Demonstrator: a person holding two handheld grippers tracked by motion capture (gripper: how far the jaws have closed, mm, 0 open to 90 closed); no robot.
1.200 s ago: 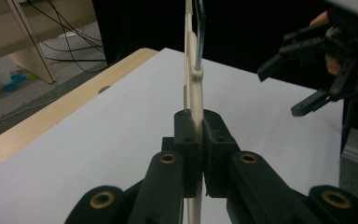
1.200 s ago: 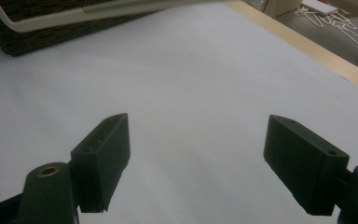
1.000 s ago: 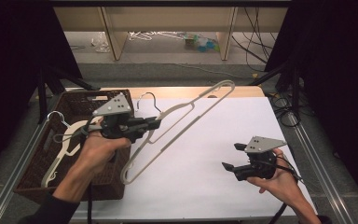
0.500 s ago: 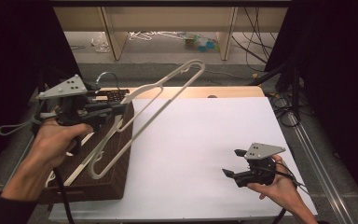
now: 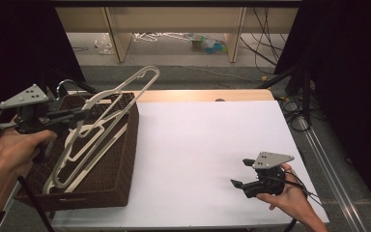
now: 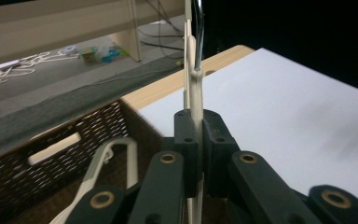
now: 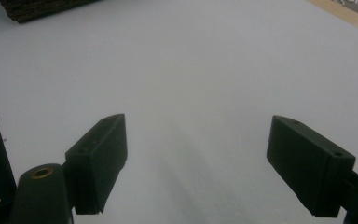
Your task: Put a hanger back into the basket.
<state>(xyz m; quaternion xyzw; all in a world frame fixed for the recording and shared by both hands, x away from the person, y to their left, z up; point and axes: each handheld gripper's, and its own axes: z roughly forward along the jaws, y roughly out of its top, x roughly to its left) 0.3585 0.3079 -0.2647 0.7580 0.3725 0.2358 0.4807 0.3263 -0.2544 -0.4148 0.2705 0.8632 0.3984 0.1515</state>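
Note:
A cream plastic clothes hanger hangs tilted over the brown wicker basket at the table's left, its hook end raised toward the back. My left gripper is shut on the hanger, and the left gripper view has the thin hanger pinched edge-on between the two black jaws. More cream hangers lie inside the basket. Near the front right of the white table my right gripper rests low in a hand, jaws wide apart over bare white surface with nothing between them.
The white sheet covers the table between basket and right hand. A wooden strip runs along the table's back edge. Beyond it stand wooden shelf legs with loose hangers and clutter on the floor. Cables trail at right.
My left hand has carried the hanger leftward from over the white sheet to above the basket. The right gripper has stayed in place, still open.

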